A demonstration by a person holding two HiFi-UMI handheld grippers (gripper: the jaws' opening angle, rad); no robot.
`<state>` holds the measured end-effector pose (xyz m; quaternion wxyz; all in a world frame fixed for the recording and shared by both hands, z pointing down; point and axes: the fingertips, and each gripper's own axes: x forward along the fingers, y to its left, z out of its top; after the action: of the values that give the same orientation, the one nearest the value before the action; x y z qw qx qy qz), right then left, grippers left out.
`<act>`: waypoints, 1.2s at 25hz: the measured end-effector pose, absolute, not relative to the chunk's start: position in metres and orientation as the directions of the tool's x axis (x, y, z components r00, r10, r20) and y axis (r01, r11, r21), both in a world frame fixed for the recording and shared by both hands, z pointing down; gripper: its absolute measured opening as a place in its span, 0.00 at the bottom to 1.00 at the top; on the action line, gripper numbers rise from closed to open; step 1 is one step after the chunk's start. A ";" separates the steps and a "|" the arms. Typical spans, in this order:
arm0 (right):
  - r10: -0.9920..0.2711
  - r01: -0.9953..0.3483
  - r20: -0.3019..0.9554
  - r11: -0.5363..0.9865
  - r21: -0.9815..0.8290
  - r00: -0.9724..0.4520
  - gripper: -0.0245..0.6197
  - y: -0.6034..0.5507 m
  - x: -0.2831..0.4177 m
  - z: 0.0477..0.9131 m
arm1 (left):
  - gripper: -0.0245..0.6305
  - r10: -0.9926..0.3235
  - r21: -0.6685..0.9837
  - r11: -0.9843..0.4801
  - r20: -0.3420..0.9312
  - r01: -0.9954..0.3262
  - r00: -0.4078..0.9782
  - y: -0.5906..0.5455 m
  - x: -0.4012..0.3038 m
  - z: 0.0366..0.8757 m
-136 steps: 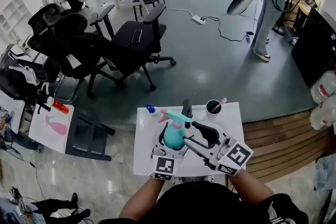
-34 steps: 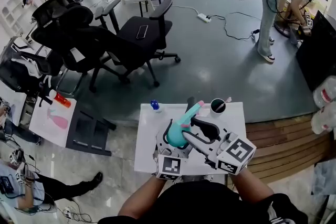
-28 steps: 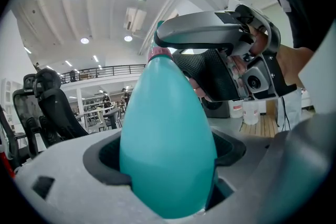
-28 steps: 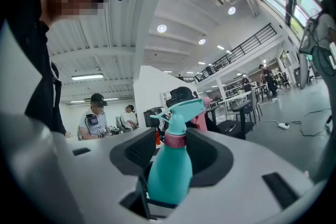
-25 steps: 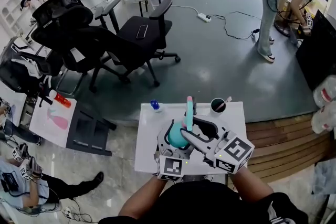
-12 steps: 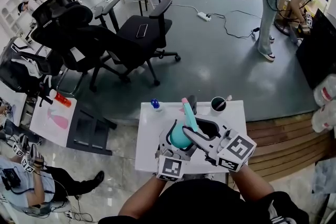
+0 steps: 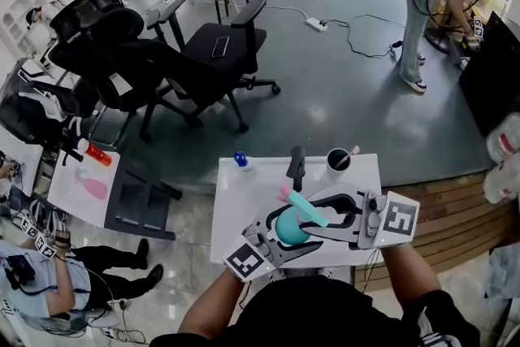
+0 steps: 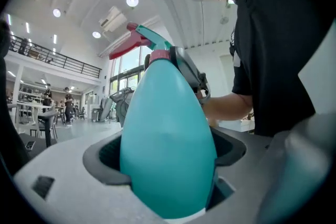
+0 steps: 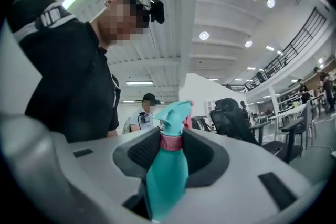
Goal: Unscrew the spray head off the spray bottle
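Since half a second ago both hands have swung apart: the right hand-held gripper (image 7: pixel 315 214) now reaches in from the worktop's right edge, and the marker cube of the left hand-held gripper (image 7: pixel 280 240) has dropped toward the near left corner. The spray bottle (image 7: pixel 286 230) has come with them and is now held just over the near edge of the worktop (image 7: pixel 244 203), not standing on it.

The left jaws are pressed onto the teal belly of the bottle, one pad on each side. The right jaws have just been closing and now pinch the spray head (image 7: pixel 302 206) at its pink collar (image 9: pixel 171 141), which sits squarely between the pads.

What the unscrewing turns on is the axis: the bottle stands roughly upright, its long axis crossing both pairs of jaws, body low in the left grip and collar above it in the right. The right hand is the one already on the head, so my guess is that it does the twisting about that axis while the left holds the body fast – the nozzle points toward the far left corner.

Counted: one spray bottle, one spray head, two hand-held grippers. Along the far edge there is one small blue-capped bottle (image 7: pixel 238 161), one black upright thing (image 7: pixel 296 165) and one dark cup (image 7: pixel 335 162)
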<state>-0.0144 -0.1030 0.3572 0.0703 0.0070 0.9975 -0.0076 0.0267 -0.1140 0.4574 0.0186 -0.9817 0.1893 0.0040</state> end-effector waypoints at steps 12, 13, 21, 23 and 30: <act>0.001 0.010 -0.190 0.999 -0.044 -0.982 0.28 -0.109 -0.007 0.355 | 0.73 -0.424 -0.067 -0.905 0.029 -0.421 0.905 -0.124 0.025 0.464; -0.034 -0.022 -0.194 0.998 -0.064 -0.980 0.33 -0.115 -0.007 0.355 | 0.73 -0.478 -0.083 -0.877 0.053 -0.473 0.877 -0.133 0.018 0.471; -0.370 -0.332 -0.159 0.916 -0.223 -0.915 0.38 -0.159 -0.010 0.385 | 0.73 -0.813 -0.199 -0.582 0.152 -0.789 0.561 -0.188 -0.040 0.493; -0.395 -0.354 -0.137 0.902 -0.247 -0.909 0.37 -0.160 -0.018 0.390 | 0.73 -0.840 -0.252 -0.542 0.161 -0.802 0.517 -0.192 -0.045 0.497; -0.482 -0.433 -0.149 0.859 -0.273 -0.863 0.38 -0.167 -0.037 0.386 | 0.73 -0.864 -0.263 -0.503 0.161 -0.824 0.476 -0.192 -0.043 0.497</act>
<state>-0.0367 -0.1672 0.3862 0.1066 -0.2387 0.9583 -0.1158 -0.0425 -0.1919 0.4967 0.0747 -0.8559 0.4930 -0.1369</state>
